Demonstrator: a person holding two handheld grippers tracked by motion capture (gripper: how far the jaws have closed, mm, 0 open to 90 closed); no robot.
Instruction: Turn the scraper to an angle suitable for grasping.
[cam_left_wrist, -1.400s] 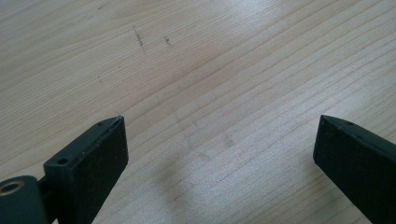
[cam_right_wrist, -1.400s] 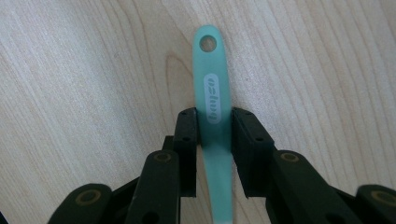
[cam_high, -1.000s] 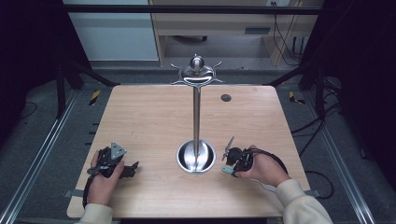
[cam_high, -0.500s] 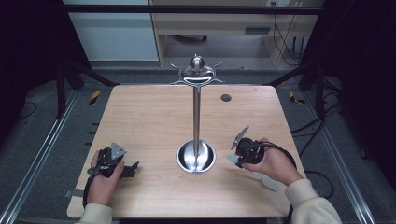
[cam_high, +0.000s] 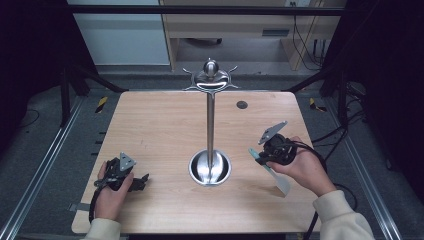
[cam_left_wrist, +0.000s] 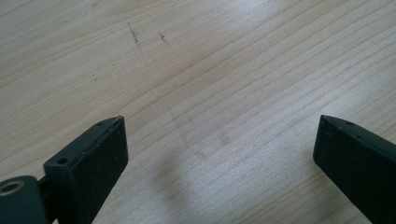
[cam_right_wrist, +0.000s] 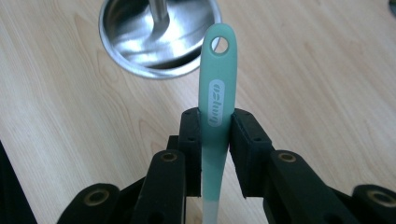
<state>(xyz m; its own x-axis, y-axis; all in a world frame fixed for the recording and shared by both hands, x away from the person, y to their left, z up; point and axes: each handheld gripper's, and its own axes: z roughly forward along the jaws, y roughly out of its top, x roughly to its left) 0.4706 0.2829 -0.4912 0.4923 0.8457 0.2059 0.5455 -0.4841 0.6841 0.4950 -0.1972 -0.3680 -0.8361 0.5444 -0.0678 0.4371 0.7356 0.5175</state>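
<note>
Your table (cam_high: 160, 125) is pale wood with a fine straight grain, matt, with a few dark scuffs. The stand (cam_high: 210, 125) in front of you is polished metal, mirror-bright at its round base and its top. The spatula (cam_right_wrist: 216, 93) in your right gripper (cam_right_wrist: 215, 122) has a mint-green handle of smooth, soft-looking plastic or silicone, with a pale, translucent blade. Both grippers' jaws are matt black plastic, faintly textured. Your sleeve (cam_high: 342, 215) is cream cloth.
</note>
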